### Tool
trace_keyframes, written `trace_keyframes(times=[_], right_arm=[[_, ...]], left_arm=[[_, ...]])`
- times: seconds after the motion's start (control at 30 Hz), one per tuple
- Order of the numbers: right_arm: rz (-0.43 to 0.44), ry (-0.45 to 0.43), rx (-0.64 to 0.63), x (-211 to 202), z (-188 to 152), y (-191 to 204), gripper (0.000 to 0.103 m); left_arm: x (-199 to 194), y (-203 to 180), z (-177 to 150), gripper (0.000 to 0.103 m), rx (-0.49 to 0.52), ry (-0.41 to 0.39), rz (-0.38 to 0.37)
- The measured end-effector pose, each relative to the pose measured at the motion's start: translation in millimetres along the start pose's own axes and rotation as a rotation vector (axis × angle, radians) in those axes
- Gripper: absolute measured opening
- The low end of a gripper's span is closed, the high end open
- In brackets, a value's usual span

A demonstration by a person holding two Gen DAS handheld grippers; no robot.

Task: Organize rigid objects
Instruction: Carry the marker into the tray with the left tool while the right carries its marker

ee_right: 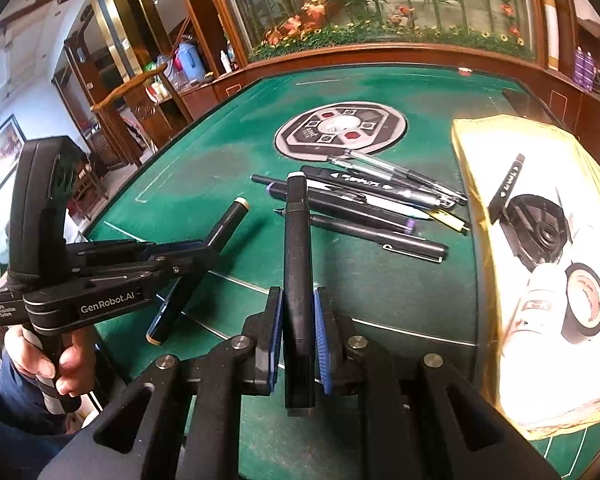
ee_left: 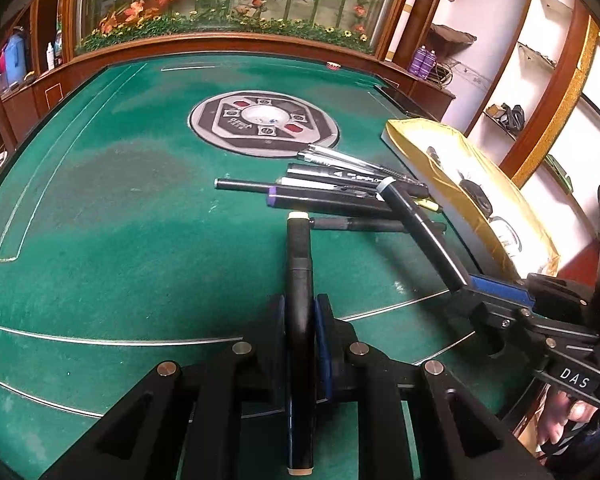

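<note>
Clamped lengthwise in the left gripper (ee_left: 300, 344) sits a black marker (ee_left: 299, 280); the right gripper (ee_right: 298, 336) pinches another marker (ee_right: 297, 280), probably bound for the yellow box (ee_right: 476, 184) at its right. Loose pens (ee_right: 364, 208) lie just ahead.

Two black markers (ee_right: 298, 264) (ee_left: 420, 232) held aloft; pens (ee_right: 364, 204) piled on felt
</note>
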State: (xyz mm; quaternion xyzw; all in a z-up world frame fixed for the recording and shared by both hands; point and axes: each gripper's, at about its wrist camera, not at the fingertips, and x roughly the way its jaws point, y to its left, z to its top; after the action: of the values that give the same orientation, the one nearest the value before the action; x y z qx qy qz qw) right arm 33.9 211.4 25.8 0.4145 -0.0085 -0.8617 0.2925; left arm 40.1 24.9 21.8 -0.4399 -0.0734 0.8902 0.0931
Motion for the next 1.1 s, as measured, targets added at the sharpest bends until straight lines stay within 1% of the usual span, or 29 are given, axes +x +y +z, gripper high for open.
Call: trace_keyframes(times=[0.27,0.57,0.83,1.1], right_arm=[[0.035,-0.041,0.052,-15.1,-1.3,-14.1,0.015],[0.034,-0.086,0.105,-33.2,-6.0,-38.1,0.015],[0.019,-0.131,0.158,-52.7,-5.8,-61.6,0.015],[-0.017,-0.174,0.204,-77.3,-8.3,-89.7,0.015]], left_arm=[[-2.4,-16.0,8.2,0.015,0.018,0.004,-0.007],[-2.1,-37.5,22.1,0.015,0.050,-0.003,-0.010],[-5.2,-64.1,42.2,0.015,0.084,-0.019,-0.056],[4.7,-94.3,59.1,0.015,0.097,-0.004,-0.115]])
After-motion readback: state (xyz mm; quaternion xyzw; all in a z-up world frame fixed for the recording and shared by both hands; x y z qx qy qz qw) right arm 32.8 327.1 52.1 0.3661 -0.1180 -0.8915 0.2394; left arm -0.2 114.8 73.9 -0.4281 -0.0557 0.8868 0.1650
